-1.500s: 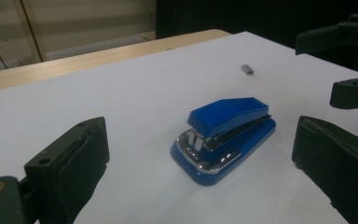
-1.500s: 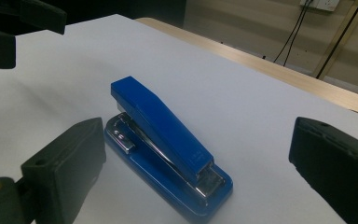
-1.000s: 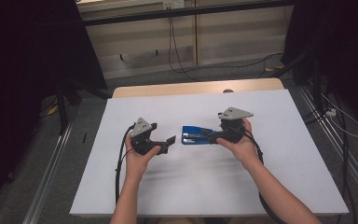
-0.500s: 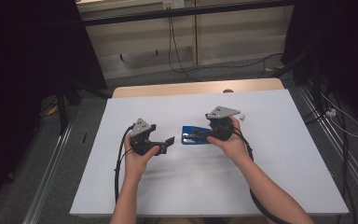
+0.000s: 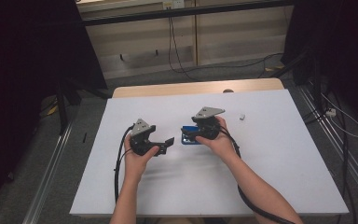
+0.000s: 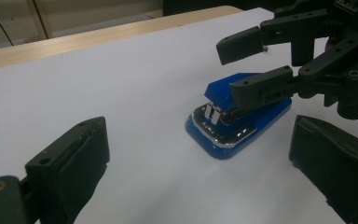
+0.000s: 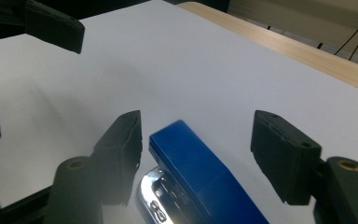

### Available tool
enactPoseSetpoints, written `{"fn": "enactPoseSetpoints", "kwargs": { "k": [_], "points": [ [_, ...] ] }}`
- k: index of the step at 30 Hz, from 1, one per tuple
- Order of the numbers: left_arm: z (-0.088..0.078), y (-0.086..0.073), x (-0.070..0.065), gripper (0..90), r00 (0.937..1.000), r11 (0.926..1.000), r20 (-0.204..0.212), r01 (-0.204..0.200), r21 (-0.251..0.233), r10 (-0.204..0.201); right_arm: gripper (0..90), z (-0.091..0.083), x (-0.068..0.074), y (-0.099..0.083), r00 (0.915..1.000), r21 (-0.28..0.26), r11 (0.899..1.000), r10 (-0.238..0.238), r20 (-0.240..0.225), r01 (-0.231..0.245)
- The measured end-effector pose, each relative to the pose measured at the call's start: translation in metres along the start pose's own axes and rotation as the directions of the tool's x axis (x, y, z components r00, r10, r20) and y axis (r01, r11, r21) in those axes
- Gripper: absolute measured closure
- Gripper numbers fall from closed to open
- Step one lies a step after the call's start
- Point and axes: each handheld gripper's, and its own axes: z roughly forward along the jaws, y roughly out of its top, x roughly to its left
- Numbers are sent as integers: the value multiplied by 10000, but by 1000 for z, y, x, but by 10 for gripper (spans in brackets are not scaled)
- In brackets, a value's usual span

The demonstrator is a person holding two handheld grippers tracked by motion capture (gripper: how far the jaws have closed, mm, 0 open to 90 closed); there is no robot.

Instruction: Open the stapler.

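Note:
A blue stapler (image 5: 185, 139) with a chrome front (image 6: 228, 126) lies flat on the white table, near its middle. My right gripper (image 5: 187, 132) reaches over it from the right, and the stapler's blue top (image 7: 200, 168) sits between its jaws. Those jaws have just been closing; one pad is close beside the stapler, the other stands well off it, so the right gripper (image 7: 198, 135) is open. My left gripper (image 5: 167, 143) rests just left of the stapler, open and holding nothing, pointing at it (image 6: 203, 144). In the left gripper view the right gripper (image 6: 244, 67) straddles the stapler.
A small white piece (image 5: 243, 116) lies on the table (image 5: 284, 163) to the back right. A bare wooden strip (image 5: 168, 89) runs along the far edge. Cables trail over the floor behind, and metal rails flank the table.
My right gripper has moved left and slightly down onto the stapler, its jaws narrowing around it. The left gripper has stayed where it was.

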Motion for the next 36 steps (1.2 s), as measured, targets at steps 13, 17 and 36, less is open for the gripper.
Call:
{"fn": "enactPoseSetpoints", "kwargs": {
  "k": [13, 17, 36],
  "points": [
    [3, -2, 0, 59, 9999, 9998, 106, 117, 163, -119, 466, 16, 3, -3, 9988, 545, 9974, -468, -127, 474],
    [4, -4, 0, 59, 9999, 9997, 125, 113, 238, -116, 475, 18, -1, -5, 9988, 588, 9975, -378, -314, 396],
    [14, -6, -2, 76, 9995, 9995, 213, 207, 246, -212, 591, 3, -5, 16, 9840, 575, 9853, -1553, -877, 1606]
  ]
}}
